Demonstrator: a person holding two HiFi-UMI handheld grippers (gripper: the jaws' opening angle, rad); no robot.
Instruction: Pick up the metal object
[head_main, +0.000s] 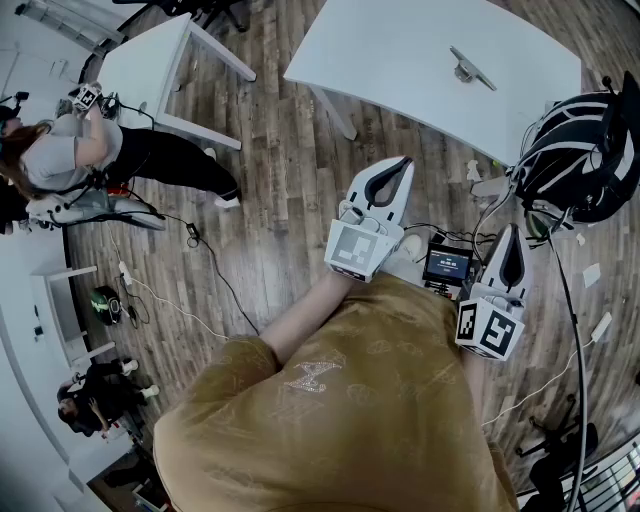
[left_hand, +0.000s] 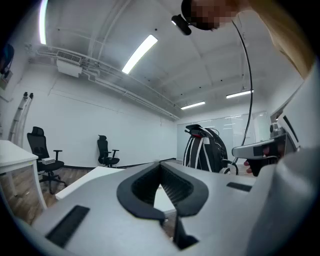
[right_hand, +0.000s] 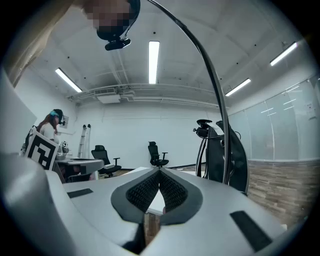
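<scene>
Small grey metal object (head_main: 472, 68) lies on the white tabletop (head_main: 400, 50), well apart from both grippers. Left gripper (head_main: 392, 172) and right gripper (head_main: 511, 240) are clenched tip to tip, nothing between.

A wooden floor (head_main: 270, 190) is seen beneath a white tabletop (head_main: 400, 50) and a smaller white table (head_main: 150, 55). A person in a grey top (head_main: 65, 150) is seen at the left. A black striped bag (head_main: 580, 140) is set just beside the tabletop, and a black office chair (left_hand: 42, 152) is placed by the far wall.
</scene>
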